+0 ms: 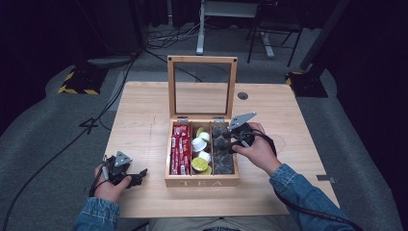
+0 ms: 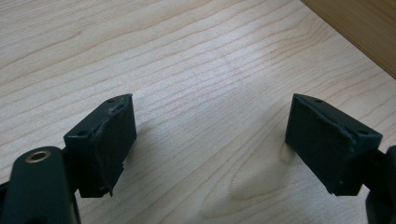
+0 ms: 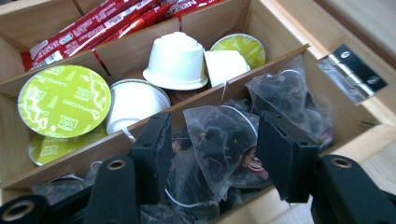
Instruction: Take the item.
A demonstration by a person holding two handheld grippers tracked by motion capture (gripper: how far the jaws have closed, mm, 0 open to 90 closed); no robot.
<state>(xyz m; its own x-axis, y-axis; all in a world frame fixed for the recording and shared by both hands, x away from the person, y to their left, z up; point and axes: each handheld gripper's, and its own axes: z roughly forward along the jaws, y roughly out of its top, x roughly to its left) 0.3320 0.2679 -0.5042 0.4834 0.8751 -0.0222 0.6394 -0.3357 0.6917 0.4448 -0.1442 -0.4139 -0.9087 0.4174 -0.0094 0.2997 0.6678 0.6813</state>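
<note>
Wooden table (image 1: 144, 110) centre: open tea box (image 1: 202, 182), three compartments: red sachets (image 1: 180, 148), capsules (image 1: 199, 144), tea bags. Right gripper (image 3: 212, 154) straddles tea bag (image 3: 219, 140), 3 o'clock compartment, not yet clamped. Left gripper (image 2: 210, 140) wide, empty, 9 o'clock.

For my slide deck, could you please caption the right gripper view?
Right gripper with jaws astride a tea bag in the wooden tea box, beside capsules.

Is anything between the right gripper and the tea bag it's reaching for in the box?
Nothing visible: the right gripper already straddles a tea bag in the box's right compartment, jaws open on either side.
</note>
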